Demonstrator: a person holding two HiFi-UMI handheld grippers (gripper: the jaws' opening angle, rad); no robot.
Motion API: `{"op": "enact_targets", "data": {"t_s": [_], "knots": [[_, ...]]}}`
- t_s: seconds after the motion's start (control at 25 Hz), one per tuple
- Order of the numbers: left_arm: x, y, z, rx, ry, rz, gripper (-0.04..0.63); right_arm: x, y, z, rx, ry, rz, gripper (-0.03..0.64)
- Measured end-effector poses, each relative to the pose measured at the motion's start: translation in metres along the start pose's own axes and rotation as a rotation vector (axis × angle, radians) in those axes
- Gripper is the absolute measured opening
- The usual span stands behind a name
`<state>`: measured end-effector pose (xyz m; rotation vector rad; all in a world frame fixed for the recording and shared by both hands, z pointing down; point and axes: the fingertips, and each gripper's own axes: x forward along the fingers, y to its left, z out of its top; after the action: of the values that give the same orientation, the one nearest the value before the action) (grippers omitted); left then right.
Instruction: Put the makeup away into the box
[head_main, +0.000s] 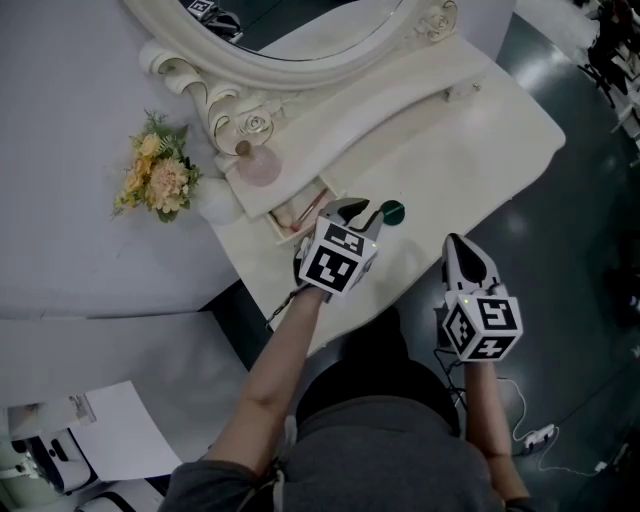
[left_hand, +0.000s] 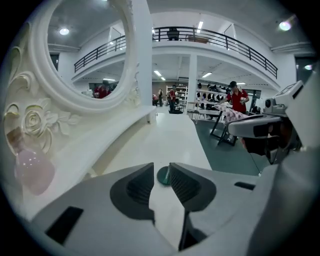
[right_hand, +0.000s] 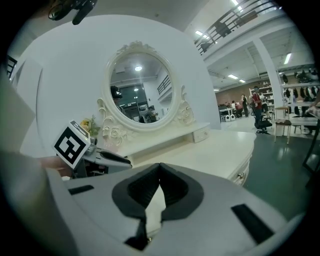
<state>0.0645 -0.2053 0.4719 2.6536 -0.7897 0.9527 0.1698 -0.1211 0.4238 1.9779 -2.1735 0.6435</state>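
A small round dark-green makeup item lies on the white dressing table. My left gripper hovers just short of it, pointing at it. In the left gripper view the green item shows through the gap just beyond the tips of my left gripper, which is open and holds nothing. The open box sits to the left under the mirror shelf, with pinkish items inside. My right gripper hangs off the table's front edge; in its own view the right gripper is shut and empty.
An ornate oval mirror stands at the back. A pink perfume bottle stands on its shelf. A yellow flower bunch stands further left. Papers lie on the floor at lower left, and a cable with a plug strip at lower right.
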Motion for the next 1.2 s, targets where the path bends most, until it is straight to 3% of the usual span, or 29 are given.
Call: {"op": "enact_targets", "data": {"t_s": [0.28, 0.68, 0.92, 1.2], "knots": [[0.04, -0.018, -0.012, 0.027, 0.071, -0.06, 0.094, -0.016, -0.024, -0.006, 0.03, -0.004, -0.07, 0.005], [0.082, -0.015, -0.041, 0.025, 0.193, -0.076, 0.093, -0.025, -0.044, -0.012, 0.052, 0.011, -0.121, 0.004], [0.085, -0.015, -0.042, 0.019, 0.204, -0.091, 0.077, -0.022, -0.045, -0.014, 0.046, 0.018, -0.119, 0.005], [0.084, -0.019, -0.041, 0.029, 0.194, -0.079, 0.011, -0.02, -0.041, -0.012, 0.036, 0.02, -0.106, 0.005]]}}
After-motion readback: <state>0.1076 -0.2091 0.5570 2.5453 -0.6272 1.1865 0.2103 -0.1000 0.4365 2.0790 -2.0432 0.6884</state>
